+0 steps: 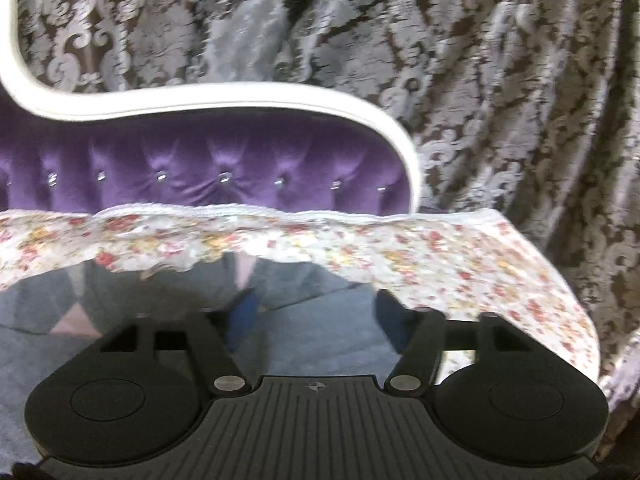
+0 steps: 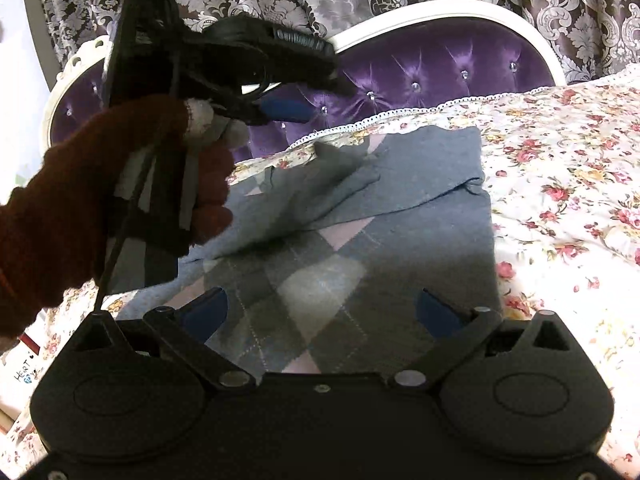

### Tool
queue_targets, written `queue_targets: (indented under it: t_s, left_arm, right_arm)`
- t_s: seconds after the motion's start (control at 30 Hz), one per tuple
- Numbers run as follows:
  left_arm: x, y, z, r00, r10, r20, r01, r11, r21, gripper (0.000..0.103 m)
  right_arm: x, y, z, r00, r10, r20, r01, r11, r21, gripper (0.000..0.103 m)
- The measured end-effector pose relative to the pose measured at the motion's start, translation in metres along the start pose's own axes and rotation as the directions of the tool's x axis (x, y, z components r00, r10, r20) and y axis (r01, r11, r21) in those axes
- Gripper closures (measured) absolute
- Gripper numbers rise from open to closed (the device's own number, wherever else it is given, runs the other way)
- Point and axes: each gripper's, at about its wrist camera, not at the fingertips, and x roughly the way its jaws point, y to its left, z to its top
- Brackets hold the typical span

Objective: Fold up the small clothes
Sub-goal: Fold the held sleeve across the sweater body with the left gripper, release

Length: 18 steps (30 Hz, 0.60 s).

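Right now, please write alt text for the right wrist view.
A grey argyle sweater lies on a floral bedspread, one side folded over. The right gripper hovers open above it; the left gripper, in a gloved hand, is raised.

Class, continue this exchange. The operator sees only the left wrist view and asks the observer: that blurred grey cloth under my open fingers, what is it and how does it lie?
Observer: A grey-blue argyle knitted sweater, flat on the floral bedspread.
Operator: Any fold made yet?
Observer: Yes, one plain grey flap lies diagonally across its upper part.
Operator: Where is the right gripper?
Observer: The right gripper is open above the sweater's nearer part, holding nothing.
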Motion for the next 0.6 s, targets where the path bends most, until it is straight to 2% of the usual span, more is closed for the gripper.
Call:
queue_targets:
  t_s: [0.07, 0.13, 0.17, 0.27, 0.4, 0.5, 0.6]
  left_arm:
    - [-0.006, -0.005, 0.002, 1.000, -0.018, 0.011, 0.017, 0.999, 0.032, 0.032]
    - [-0.014, -0.008, 0.004, 0.999, -0.018, 0.033, 0.016, 0.998, 0.065, 0.020]
    - [-0.019, -0.007, 0.005, 0.999, -0.023, 0.048, 0.020, 0.997, 0.078, 0.018]
    - [-0.033, 0.001, 0.005, 0.997, -0.037, 0.069, 0.031, 0.996, 0.082, 0.017]
    - [-0.051, 0.028, 0.001, 0.995, -0.004, 0.098, 0.001, 0.999, 0.036, 0.013]
    - [-0.061, 0.056, -0.007, 0.991, 0.089, 0.103, -0.089, 0.996, -0.005, 0.012]
    - [-0.065, 0.089, -0.020, 0.975, 0.214, 0.068, -0.210, 0.976, -0.056, 0.012]
  right_arm:
    - [0.001, 0.001, -0.001, 1.000, 0.003, -0.005, -0.003, 1.000, 0.002, 0.002]
    - [0.000, 0.003, -0.001, 1.000, 0.003, -0.007, -0.003, 1.000, -0.004, 0.002]
    - [0.000, 0.004, 0.000, 1.000, 0.001, -0.009, -0.001, 1.000, -0.010, 0.002]
    - [0.000, 0.007, 0.001, 1.000, -0.007, -0.012, 0.007, 1.000, -0.024, 0.002]
    - [0.002, 0.010, 0.008, 1.000, -0.011, -0.011, 0.011, 0.999, -0.037, 0.002]
    - [0.005, 0.013, 0.015, 1.000, -0.020, -0.005, 0.020, 0.998, -0.066, 0.002]
    - [0.008, 0.014, 0.025, 1.000, -0.026, 0.003, 0.027, 0.996, -0.086, 0.002]
